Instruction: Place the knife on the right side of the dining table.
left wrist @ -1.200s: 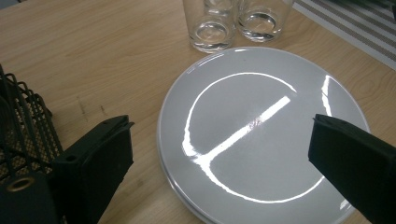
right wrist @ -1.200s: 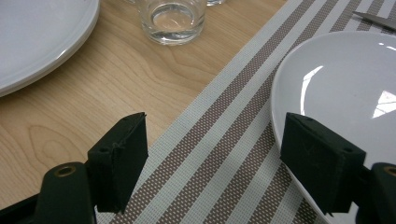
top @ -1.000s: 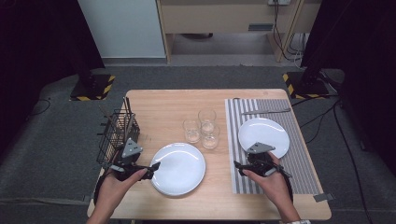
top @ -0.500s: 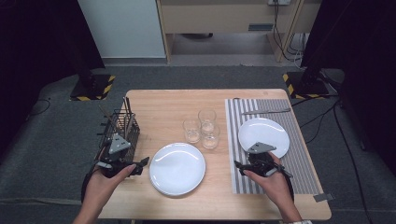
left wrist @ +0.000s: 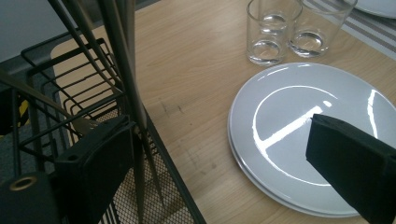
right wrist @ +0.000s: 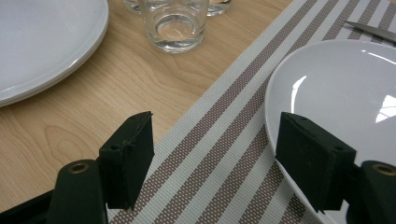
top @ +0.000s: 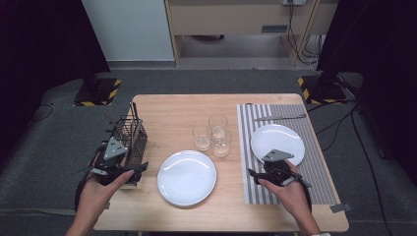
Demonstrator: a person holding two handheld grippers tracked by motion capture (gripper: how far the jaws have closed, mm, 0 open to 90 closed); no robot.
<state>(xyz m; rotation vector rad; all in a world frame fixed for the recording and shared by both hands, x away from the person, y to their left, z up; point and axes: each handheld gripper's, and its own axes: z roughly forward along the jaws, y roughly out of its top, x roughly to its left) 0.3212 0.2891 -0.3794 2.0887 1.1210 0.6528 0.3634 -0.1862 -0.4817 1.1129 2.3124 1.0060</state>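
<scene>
My left gripper (top: 136,168) (left wrist: 224,170) is open at the near right corner of a black wire basket (top: 132,138) (left wrist: 60,107). One jaw sits against the basket's wires and the dark utensil handles (left wrist: 116,56); the other hangs over the large white plate (top: 187,177) (left wrist: 289,116). The basket's edge and a handle lie between the jaws, unpinched. My right gripper (top: 255,173) (right wrist: 219,161) is open low over the striped placemat (top: 295,169) (right wrist: 224,130). Its right jaw is over the near rim of the small white plate (top: 278,141) (right wrist: 341,88).
Three clear glasses (top: 212,135) (left wrist: 271,32) stand close together mid-table, one of them (right wrist: 173,23) just ahead of the right gripper. A knife (top: 280,117) (right wrist: 373,30) lies at the placemat's far end. The basket stands at the table's left edge.
My left gripper has drawn left and slightly up, from the large plate's rim to the basket's corner. The right gripper has stayed put.
</scene>
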